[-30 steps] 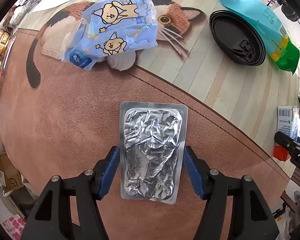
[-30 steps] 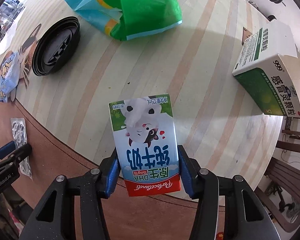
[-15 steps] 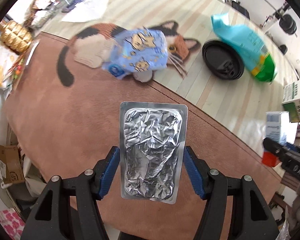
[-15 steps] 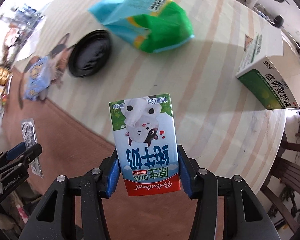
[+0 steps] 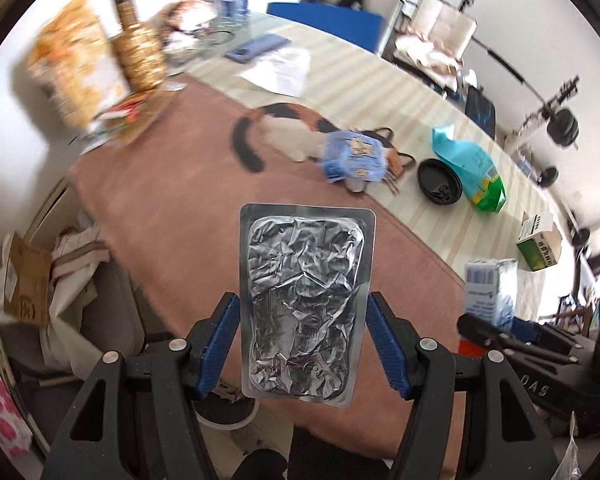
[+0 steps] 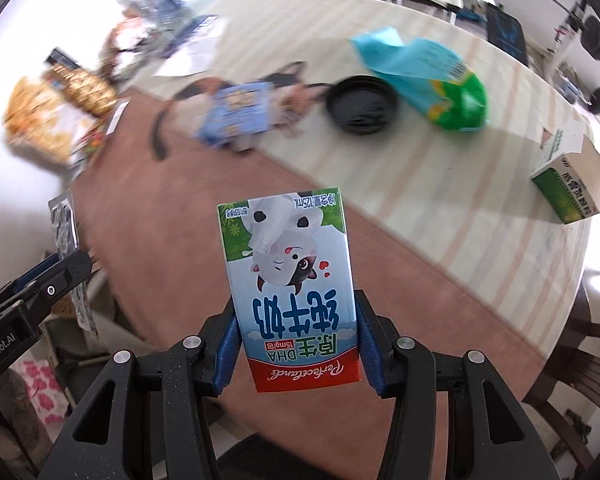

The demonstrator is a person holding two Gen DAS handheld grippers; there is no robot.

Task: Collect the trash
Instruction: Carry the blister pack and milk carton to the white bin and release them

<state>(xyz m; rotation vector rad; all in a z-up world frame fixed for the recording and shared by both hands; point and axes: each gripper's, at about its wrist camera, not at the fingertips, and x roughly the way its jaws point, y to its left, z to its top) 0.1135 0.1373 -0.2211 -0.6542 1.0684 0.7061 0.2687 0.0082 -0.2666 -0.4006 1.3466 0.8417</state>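
My left gripper (image 5: 302, 340) is shut on a crumpled silver blister pack (image 5: 304, 304), held high above the brown table edge (image 5: 172, 208). My right gripper (image 6: 296, 344) is shut on a small milk carton (image 6: 292, 292) with a cow picture, upside down in the right wrist view. The carton also shows in the left wrist view as the milk carton (image 5: 490, 292) at the right, and the blister pack (image 6: 66, 236) shows at the left of the right wrist view. On the table lie a blue tissue pack (image 5: 354, 156), a black lid (image 5: 440, 186), a blue-green bag (image 5: 476, 172) and a green box (image 5: 540, 246).
A cat-shaped mat (image 5: 300, 132) lies under the tissue pack. Snack bags (image 5: 76, 72) and a gold bottle (image 5: 138, 52) stand at the table's far left. Beside the table at the lower left are a cardboard box (image 5: 26, 280) and a white bag (image 5: 72, 280). A wooden chair (image 6: 580, 372) stands at the right.
Both grippers have risen away from the table with their loads still held. The table objects now look smaller and farther, and more of the room shows.
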